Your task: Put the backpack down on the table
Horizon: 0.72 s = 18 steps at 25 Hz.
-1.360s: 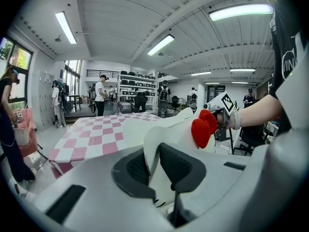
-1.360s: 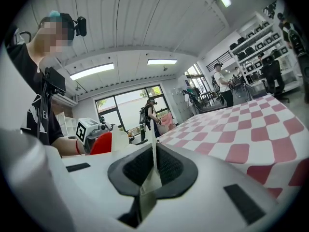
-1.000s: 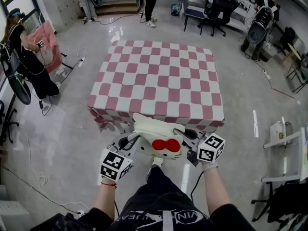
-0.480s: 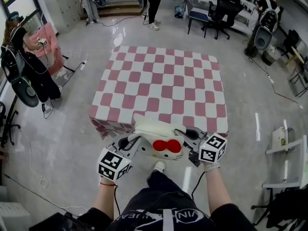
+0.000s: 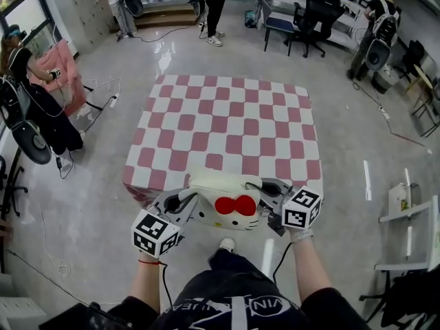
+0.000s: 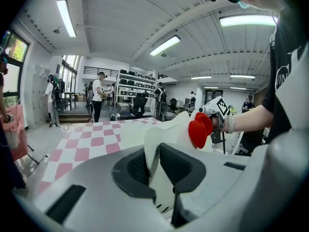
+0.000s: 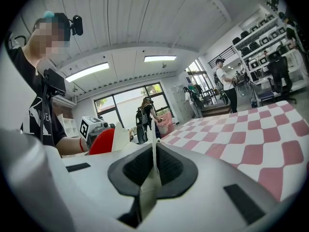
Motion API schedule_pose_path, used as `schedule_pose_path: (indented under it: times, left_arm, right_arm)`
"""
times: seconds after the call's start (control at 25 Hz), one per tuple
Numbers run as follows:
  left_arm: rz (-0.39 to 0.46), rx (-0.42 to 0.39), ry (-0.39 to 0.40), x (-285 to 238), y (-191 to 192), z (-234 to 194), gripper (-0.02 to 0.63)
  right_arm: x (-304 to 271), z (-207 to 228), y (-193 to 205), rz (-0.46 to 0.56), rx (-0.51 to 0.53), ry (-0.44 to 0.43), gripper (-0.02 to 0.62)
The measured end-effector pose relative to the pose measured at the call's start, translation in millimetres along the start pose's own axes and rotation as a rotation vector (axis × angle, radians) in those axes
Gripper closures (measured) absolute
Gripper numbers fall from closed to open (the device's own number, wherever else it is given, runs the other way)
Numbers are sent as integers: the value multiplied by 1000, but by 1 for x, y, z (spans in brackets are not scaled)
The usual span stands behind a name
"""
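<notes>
A white cat-face backpack (image 5: 223,199) with a red bow (image 5: 234,205) hangs between my two grippers, over the near edge of the pink-and-white checked table (image 5: 227,126). My left gripper (image 5: 180,199) is shut on the backpack's left side; white fabric (image 6: 155,149) is pinched between its dark pads. On the other side, my right gripper (image 5: 269,191) is shut on a thin white fold (image 7: 153,163) of the backpack. The bow (image 6: 200,128) shows in the left gripper view, and the bow (image 7: 100,141) also in the right gripper view.
A person (image 5: 31,95) stands by a pink-covered object (image 5: 60,66) at the left. Another person (image 5: 213,5) stands beyond the table's far edge. Office chairs (image 5: 306,19) and shelves lie at the back right, a white rack (image 5: 409,205) at the right. Cables trail on the floor.
The table has drawn nearer in the head view, and the backpack, held by both grippers, now overlaps its near edge. Both grips are unchanged.
</notes>
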<state>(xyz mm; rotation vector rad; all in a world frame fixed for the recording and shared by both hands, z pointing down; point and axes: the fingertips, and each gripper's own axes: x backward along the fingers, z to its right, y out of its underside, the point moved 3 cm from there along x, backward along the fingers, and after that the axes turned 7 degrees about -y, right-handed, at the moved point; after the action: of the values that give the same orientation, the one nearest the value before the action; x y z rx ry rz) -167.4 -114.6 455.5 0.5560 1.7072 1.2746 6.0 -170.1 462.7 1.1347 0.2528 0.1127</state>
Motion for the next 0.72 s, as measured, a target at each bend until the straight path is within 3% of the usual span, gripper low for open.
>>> schedule_pose_path:
  times: [0.28, 0.72]
  left_arm:
    - [26, 6, 21, -27, -29, -20, 560]
    - [65, 47, 57, -58, -43, -40, 560]
  right_arm:
    - [-7, 31, -25, 9, 5, -2, 584]
    - [-22, 68, -32, -22, 4, -20, 584]
